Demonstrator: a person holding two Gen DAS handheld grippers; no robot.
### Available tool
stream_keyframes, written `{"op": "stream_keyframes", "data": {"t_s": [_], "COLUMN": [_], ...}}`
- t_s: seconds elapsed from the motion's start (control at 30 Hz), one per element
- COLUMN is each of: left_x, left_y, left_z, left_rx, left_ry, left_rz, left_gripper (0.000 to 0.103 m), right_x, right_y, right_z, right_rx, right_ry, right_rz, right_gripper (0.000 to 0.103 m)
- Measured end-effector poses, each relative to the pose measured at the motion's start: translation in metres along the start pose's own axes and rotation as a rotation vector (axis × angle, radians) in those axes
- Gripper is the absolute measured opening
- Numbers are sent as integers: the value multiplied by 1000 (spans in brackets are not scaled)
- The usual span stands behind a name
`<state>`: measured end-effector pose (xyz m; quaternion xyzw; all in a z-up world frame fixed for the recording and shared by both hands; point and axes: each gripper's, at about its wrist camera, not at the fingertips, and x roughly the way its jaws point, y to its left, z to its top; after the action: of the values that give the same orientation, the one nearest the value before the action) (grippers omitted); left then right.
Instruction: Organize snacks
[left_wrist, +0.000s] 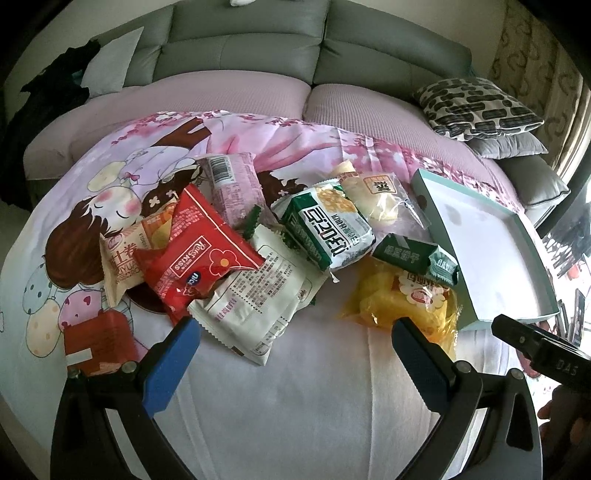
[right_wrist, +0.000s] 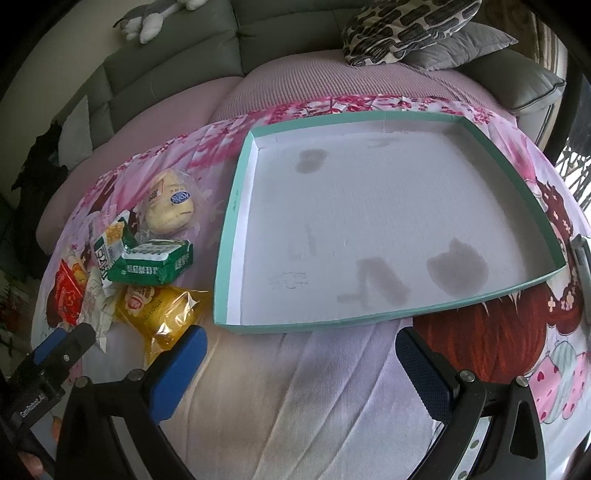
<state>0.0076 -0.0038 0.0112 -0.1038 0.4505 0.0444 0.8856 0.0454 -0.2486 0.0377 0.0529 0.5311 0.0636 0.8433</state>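
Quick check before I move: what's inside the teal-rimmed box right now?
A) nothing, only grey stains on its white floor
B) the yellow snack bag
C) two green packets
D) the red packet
A: in the right wrist view the teal-rimmed box holds no snacks, only grey stains on its white floor; the yellow snack bag and the other packets lie on the cloth to its left.

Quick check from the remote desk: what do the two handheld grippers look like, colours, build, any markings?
Both match. The left gripper and right gripper each have curved black frames with silver screws and blue textured pads on the fingers. Seen from the other camera, each black body carries small pale lettering, too blurred to read surely. No cables or sleeves show.
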Motion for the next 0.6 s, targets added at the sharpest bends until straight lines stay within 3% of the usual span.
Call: {"op": "stream_keyframes", "data": {"t_s": [0.6], "left_x": [-4], "left_y": [1], "left_z": [0], "left_rx": [3], "left_ry": [-4], "left_rz": [-4], "left_gripper": [103], "right_x": [-6], "right_y": [3], "right_z": [0], "right_rx": [-9], "right_ry": [-7], "right_rz": [-6], "right_gripper": [103]}}
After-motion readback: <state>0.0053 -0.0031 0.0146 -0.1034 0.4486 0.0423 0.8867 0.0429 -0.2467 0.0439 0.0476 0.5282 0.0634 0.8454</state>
